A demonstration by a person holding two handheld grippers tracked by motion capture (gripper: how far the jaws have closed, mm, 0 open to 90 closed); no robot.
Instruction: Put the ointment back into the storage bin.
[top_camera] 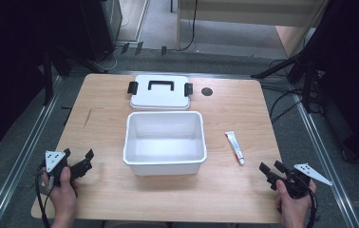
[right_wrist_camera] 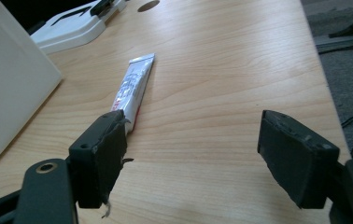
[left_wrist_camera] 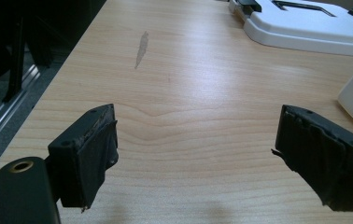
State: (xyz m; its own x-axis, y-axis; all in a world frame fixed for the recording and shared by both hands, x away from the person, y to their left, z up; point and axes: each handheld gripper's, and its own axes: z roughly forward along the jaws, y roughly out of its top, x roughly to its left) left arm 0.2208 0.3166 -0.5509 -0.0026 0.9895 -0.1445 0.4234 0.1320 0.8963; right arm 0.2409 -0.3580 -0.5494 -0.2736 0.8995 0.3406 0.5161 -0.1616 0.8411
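Right gripper (top_camera: 269, 172) sits at my five o'clock near the table's front corner, jaws apart with nothing between them, aimed up toward eleven o'clock. Along its own view I see the toothpaste-style tube (right_wrist_camera: 134, 91) lying flat just ahead, its near end hidden behind the jaw at the left of that view, so I judge the gripper is lined up a little off to one side and not yet around it. Left gripper (top_camera: 85, 160) rests at my seven o'clock, jaws likewise spread wide and empty, pointing toward one o'clock over bare wood; I read that as a parked, ready pose, well apart from anything it could grab.

Next out, from the high view, the tube (top_camera: 234, 147) lies at about three o'clock of the open white bin (top_camera: 165, 164), near its right wall but not touching, cap end toward me and crimped end away. Lying flat and lengthwise to the right gripper, it should take a pinch across its narrow width, though a soft tube may squash or slide on the smooth top.

Centre of the wooden table (top_camera: 106, 199) holds the bin, empty, its mouth up, which I take as the place meant for the tube. Just beyond it at twelve o'clock lies its white lid (top_camera: 160, 97) with a black handle and two black latches, set flat and clear of the opening. Farther right, a dark round cable hole (top_camera: 207, 91) marks the tabletop
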